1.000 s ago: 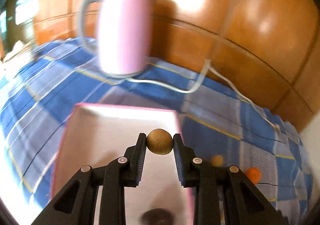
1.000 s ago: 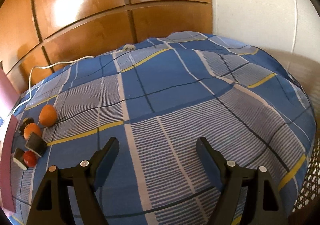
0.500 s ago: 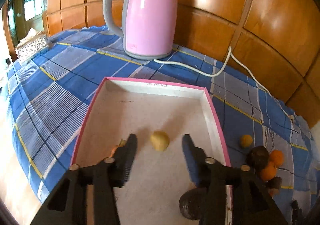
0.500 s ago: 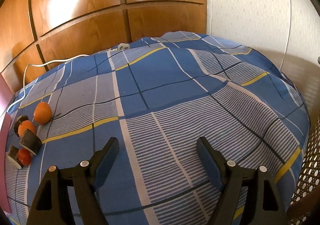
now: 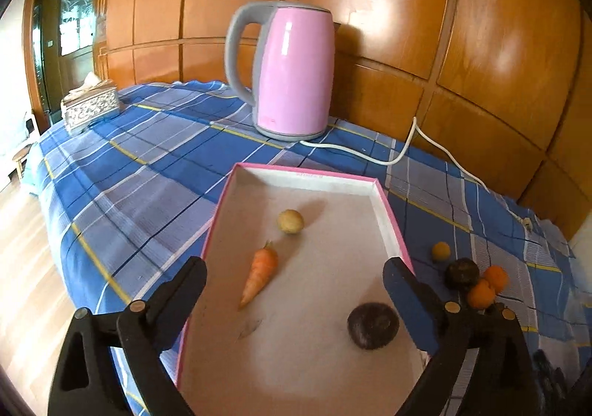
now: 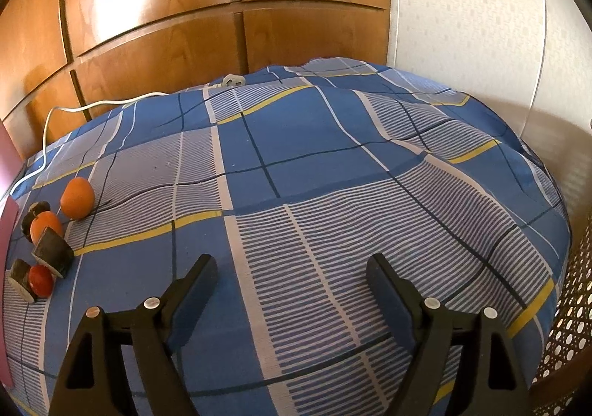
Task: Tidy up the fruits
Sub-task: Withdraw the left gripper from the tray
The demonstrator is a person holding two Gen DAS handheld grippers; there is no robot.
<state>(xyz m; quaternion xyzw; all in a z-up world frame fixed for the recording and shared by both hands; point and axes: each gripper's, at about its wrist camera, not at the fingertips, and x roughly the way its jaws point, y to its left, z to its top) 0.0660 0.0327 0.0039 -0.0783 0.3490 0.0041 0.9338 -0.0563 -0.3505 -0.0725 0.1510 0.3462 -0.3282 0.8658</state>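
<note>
A pink-rimmed white tray [image 5: 396, 231] lies on the blue plaid cloth. In it lie a small tan round fruit [image 5: 291, 221], a carrot [image 5: 260, 274] and a dark round fruit [image 5: 373, 325]. My left gripper [image 5: 294, 281] is open and empty above the tray's near half. Right of the tray lie a small yellow fruit [image 5: 441, 251], a dark fruit [image 5: 461, 273] and two oranges [image 5: 488, 286]. My right gripper [image 6: 292, 279] is open and empty over bare cloth; oranges [image 6: 76, 198], a red fruit [image 6: 40, 281] and dark pieces [image 6: 51, 251] lie at its far left.
A pink electric kettle [image 5: 292, 72] stands behind the tray, its white cord [image 5: 407, 149] running right along the wooden wall. A tissue box [image 5: 90, 103] sits at the table's far left. The table edge drops off at left; a white wall and wicker chair [image 6: 566, 334] are at right.
My left gripper let go of the tan fruit into the tray, opened wide and pulled back and up. The right gripper stayed open and barely moved.
</note>
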